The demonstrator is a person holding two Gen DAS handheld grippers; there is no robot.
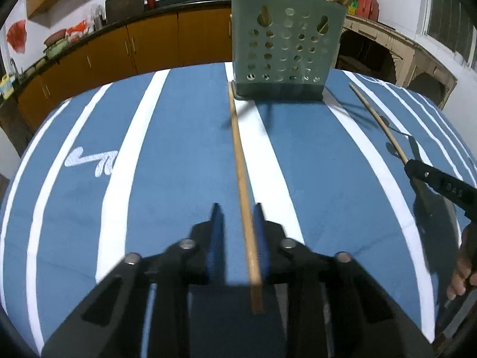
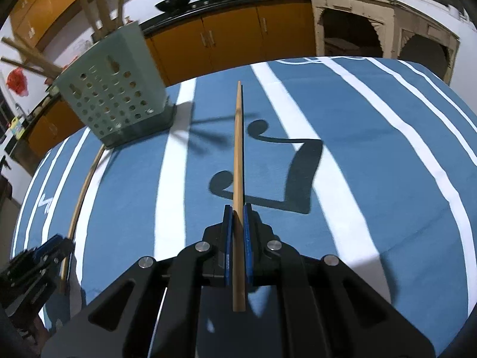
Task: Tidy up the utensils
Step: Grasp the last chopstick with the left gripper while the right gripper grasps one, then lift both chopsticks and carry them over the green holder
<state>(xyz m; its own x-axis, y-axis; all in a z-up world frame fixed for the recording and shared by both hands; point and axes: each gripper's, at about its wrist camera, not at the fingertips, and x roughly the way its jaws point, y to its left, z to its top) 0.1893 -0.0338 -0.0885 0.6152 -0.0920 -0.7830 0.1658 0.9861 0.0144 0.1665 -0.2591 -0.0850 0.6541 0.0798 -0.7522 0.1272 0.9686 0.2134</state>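
Observation:
A green perforated utensil holder [image 1: 284, 50] stands at the far side of the table with several wooden sticks in it; it also shows in the right wrist view [image 2: 119, 95]. A wooden chopstick [image 1: 243, 185] lies on the cloth between the fingers of my left gripper [image 1: 237, 211], whose jaws stand apart around it. My right gripper [image 2: 237, 208] is shut on a second chopstick [image 2: 238, 149] and holds it above the table, tip pointing away. That gripper also shows in the left wrist view [image 1: 417, 167] with its chopstick [image 1: 378, 119].
The table wears a blue cloth with white stripes [image 1: 143, 137]. Orange kitchen cabinets [image 1: 149, 41] with woks [image 2: 174, 0] on the counter run behind. A cream arched cabinet [image 2: 372, 29] stands at the back right.

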